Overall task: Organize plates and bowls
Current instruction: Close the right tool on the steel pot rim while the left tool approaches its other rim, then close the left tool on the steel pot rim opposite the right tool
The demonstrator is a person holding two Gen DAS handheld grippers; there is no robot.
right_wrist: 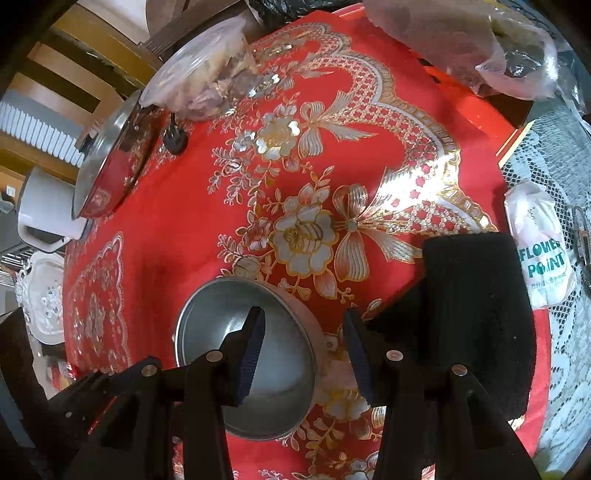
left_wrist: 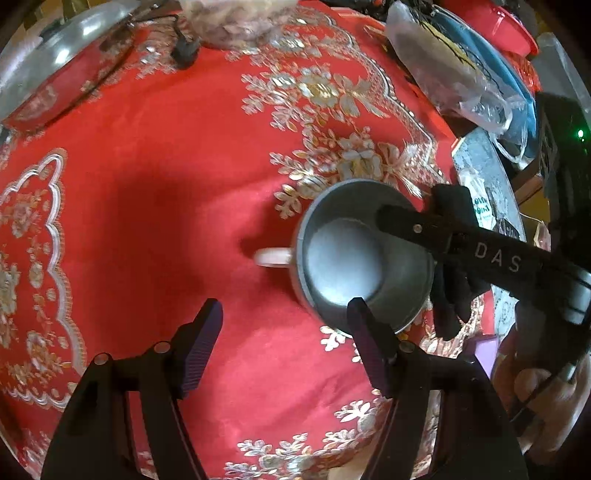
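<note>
A steel bowl (left_wrist: pixel 347 266) (right_wrist: pixel 258 398) stands upright on the red floral tablecloth (left_wrist: pixel 166 206). A pale handle (left_wrist: pixel 273 256) sticks out from under its left side. My right gripper (right_wrist: pixel 304 347) (left_wrist: pixel 410 212) is open and straddles the bowl's rim, one finger inside and one outside, with a gap on both sides of the wall. My left gripper (left_wrist: pixel 284 321) is open just in front of the bowl. Its right fingertip overlaps the near rim and nothing sits between its fingers. A steel plate (left_wrist: pixel 55 66) (right_wrist: pixel 110 162) lies at the far left edge.
A black foam-like block (right_wrist: pixel 476 321) (left_wrist: pixel 452 258) lies right of the bowl. A clear food container (right_wrist: pixel 207 81) and plastic bags (right_wrist: pixel 461 48) line the far edge. A tissue pack (right_wrist: pixel 543 254) lies right, a white pot (right_wrist: pixel 48 210) off the left edge. A red bowl (left_wrist: pixel 506 26) sits far right.
</note>
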